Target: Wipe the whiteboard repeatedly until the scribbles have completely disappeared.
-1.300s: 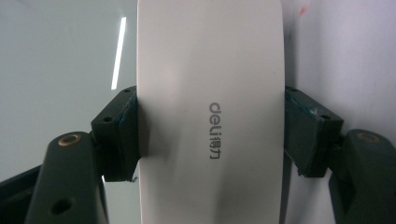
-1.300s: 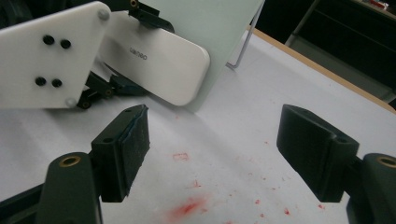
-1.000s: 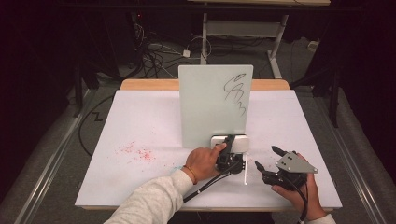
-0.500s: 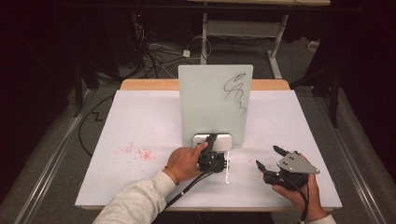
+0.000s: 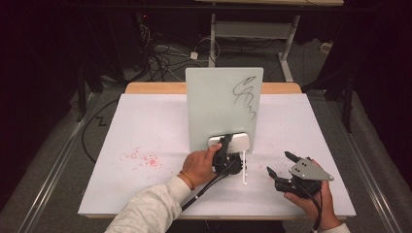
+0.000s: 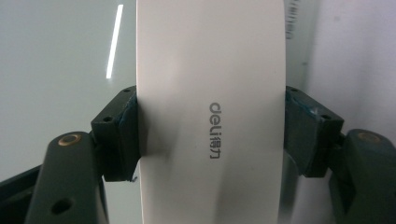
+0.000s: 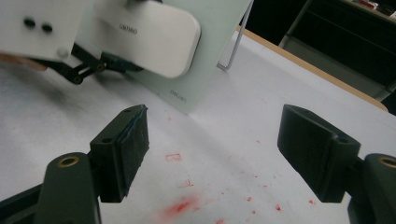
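In the high view, the left claw holds the white eraser against the lower edge of the upright whiteboard; half a second ago it sat further left along that edge, and a second ago about where it is now. The right claw rests unchanged near the desk's front right, jaws spread wide. In the left gripper view, both pads press the eraser's sides. In the right gripper view, the wide-open jaws frame red specks, probably marker residue, with the eraser on the board beyond.
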Motion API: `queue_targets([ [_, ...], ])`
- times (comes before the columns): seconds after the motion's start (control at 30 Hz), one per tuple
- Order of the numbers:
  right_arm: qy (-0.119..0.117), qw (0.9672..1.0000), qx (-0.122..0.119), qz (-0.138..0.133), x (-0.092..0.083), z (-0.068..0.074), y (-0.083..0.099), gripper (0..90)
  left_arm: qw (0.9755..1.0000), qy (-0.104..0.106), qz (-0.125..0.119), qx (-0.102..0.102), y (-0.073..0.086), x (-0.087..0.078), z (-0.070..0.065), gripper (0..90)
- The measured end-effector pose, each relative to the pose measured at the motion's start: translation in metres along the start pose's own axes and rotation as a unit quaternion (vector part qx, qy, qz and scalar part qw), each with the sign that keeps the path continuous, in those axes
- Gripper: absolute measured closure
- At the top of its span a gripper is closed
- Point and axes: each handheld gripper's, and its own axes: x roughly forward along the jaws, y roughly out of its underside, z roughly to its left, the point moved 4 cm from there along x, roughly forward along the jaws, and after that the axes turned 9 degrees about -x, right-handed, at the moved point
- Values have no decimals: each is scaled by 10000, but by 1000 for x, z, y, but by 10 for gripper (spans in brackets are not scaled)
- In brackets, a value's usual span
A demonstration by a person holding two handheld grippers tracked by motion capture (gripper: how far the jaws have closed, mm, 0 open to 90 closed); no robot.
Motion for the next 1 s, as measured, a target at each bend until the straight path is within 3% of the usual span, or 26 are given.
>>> queue_targets([
  [0.13, -20, 10000, -27, 4, 0, 2, -1, 256, 9992, -63, -80, -378, -2, -2, 19, 289],
  [0.33, -26, 10000, -6, 22, 1, 1, 0, 256, 9970, -190, -181, -735, -4, -6, 48, 289],
  [0.47, -27, 10000, -20, 14, 1, 2, 0, 256, 9924, -191, -302, -1173, -6, -7, 66, 289],
  [0.63, -34, 10000, -26, 14, 1, 2, 0, 256, 9870, -212, -394, -1541, -6, -10, 83, 289],
  [0.77, -32, 10000, -17, 11, 1, 2, 0, 256, 9839, -235, -414, -1720, -8, -10, 89, 289],
  [0.9, -40, 10000, -25, 19, 2, 2, -1, 256, 9833, -311, -421, -1740, -12, -9, 86, 289],
  [1.0, -58, 10000, -16, 30, 3, 2, -1, 256, 9847, -306, -439, -1658, -19, -6, 79, 289],
])
